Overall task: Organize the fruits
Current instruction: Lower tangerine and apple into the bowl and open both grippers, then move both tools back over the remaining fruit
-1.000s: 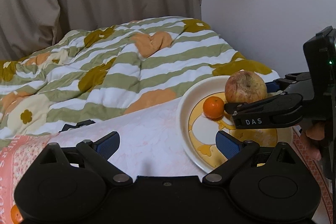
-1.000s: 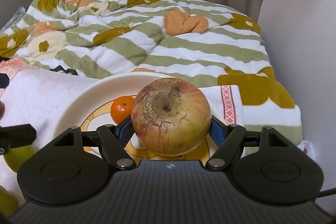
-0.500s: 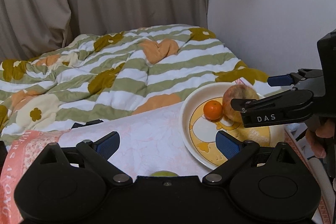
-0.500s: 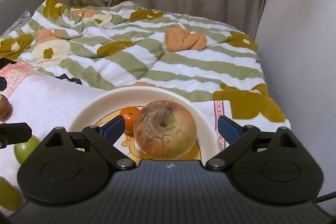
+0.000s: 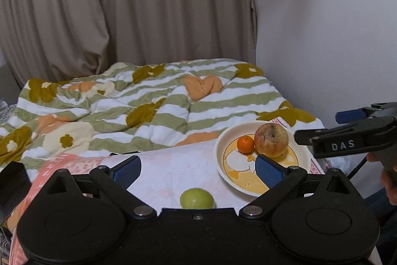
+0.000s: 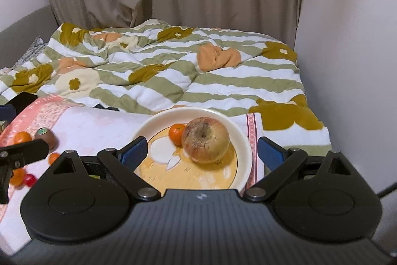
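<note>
A large russet apple (image 6: 205, 139) and a small tangerine (image 6: 176, 133) lie in a cream plate (image 6: 244, 140) with a yellow picture. My right gripper (image 6: 202, 153) is open and empty, pulled back above the plate's near side. In the left wrist view the apple (image 5: 271, 139), tangerine (image 5: 245, 144) and plate (image 5: 219, 153) sit at the right, with the right gripper's finger (image 5: 342, 140) beside them. My left gripper (image 5: 197, 169) is open and empty above a green fruit (image 5: 197, 198) on the pink-white cloth.
Loose fruit lies at the cloth's left: a kiwi (image 6: 46, 136), several small tangerines (image 6: 21, 137) and a red cherry tomato (image 6: 29, 179). A striped floral quilt (image 6: 173, 71) covers the bed behind. A wall (image 6: 347, 41) stands close on the right, curtains behind.
My right gripper opened and let the apple go onto the plate beside the tangerine, then drew back. My left gripper also rose and drew back, bringing the green fruit into view.
</note>
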Motion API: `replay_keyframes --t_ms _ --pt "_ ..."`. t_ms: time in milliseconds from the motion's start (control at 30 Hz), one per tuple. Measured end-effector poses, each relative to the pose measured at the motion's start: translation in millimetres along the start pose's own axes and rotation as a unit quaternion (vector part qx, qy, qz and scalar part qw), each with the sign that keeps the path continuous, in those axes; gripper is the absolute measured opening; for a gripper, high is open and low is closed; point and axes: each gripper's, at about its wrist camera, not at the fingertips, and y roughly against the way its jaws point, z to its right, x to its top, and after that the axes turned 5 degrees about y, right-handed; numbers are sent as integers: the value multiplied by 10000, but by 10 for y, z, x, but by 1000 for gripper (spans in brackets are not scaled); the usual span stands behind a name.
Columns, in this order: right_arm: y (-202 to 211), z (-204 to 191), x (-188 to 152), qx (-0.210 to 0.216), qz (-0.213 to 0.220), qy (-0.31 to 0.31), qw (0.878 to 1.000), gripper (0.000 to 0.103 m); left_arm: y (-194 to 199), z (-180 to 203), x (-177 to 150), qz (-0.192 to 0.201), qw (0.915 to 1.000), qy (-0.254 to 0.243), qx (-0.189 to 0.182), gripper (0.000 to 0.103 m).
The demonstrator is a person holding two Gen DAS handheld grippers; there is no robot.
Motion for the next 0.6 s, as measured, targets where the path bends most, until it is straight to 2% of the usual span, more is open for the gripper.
replay_keyframes --t_ms 333,600 --pt "666 -359 -171 61 48 14 10000 103 589 -291 -278 114 9982 323 490 101" --pt "861 -804 -358 162 -28 20 9999 103 851 -808 -566 93 9956 486 799 101"
